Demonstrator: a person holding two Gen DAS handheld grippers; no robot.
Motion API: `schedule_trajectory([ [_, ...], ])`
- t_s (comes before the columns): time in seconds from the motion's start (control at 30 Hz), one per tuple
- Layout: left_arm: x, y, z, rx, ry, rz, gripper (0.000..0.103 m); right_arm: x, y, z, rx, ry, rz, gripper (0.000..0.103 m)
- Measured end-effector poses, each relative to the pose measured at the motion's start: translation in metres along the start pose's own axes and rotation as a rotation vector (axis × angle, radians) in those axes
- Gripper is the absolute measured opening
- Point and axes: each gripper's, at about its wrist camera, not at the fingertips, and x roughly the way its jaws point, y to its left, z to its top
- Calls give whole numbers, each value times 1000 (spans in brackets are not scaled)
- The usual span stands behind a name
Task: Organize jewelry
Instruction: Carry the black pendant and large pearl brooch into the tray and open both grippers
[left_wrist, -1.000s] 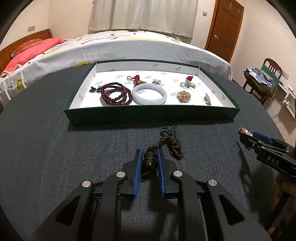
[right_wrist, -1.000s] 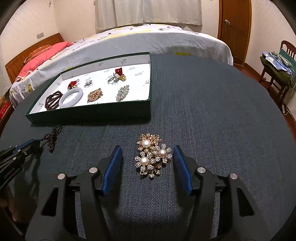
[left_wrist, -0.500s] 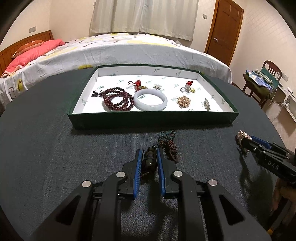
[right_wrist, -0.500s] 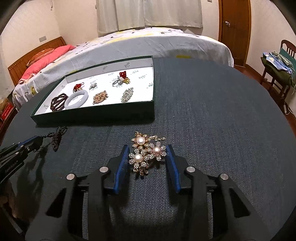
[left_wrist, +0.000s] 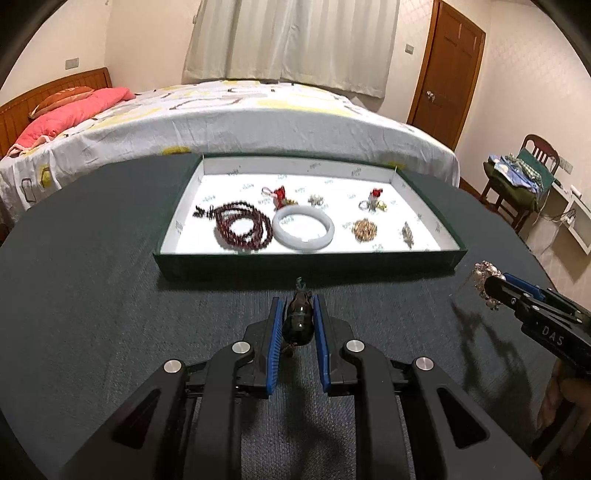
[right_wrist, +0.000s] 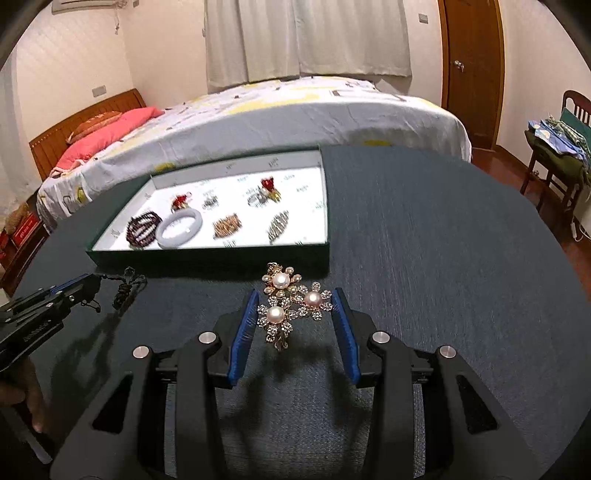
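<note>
Both grippers carry a piece clear of the worktop (left_wrist: 110, 314), I judge for the tray (left_wrist: 306, 264) at 12 o'clock: the left gripper (left_wrist: 298, 325) pinches a dark pendant (left_wrist: 298, 322), and the right gripper (right_wrist: 293, 314), whose jaws have just been closing, clamps a pearl brooch (right_wrist: 290, 304). Beads (left_wrist: 242, 229), a bangle (left_wrist: 303, 229) and small pieces fill the tray's floor, and its near wall must be cleared

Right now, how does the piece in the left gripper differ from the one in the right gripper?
The dark pendant in the left gripper is one smooth, dark bead trailing a braided cord; the pearl brooch in the right gripper is a gold, sparkling cluster with three pearls and no cord. The pendant is narrow, so its gripper is nearly closed; the brooch is broad, so its gripper is held wider. Both are clamped and lifted off the table, short of the tray.
</note>
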Motion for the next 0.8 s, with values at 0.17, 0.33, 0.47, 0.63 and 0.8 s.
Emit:
schedule_trajectory([
  [0.17, -12, -1, 12, 4, -49, -10, 18, -10, 6, 9, -4, -34, 19, 40],
  [0.33, -20, -1, 29, 5, -98, -19, 18, -12, 14, 24, -15, -66, 43, 40],
  [0.47, -20, 5, 46, -3, -134, -16, 18, -10, 25, 39, -36, -94, 60, 40],
  [0.63, -17, 15, 65, -26, -172, -10, 18, -6, 36, 65, -58, -143, 82, 40],
  [0.8, -7, 25, 83, -24, -197, 10, 18, 7, 49, 91, -75, -181, 92, 40],
])
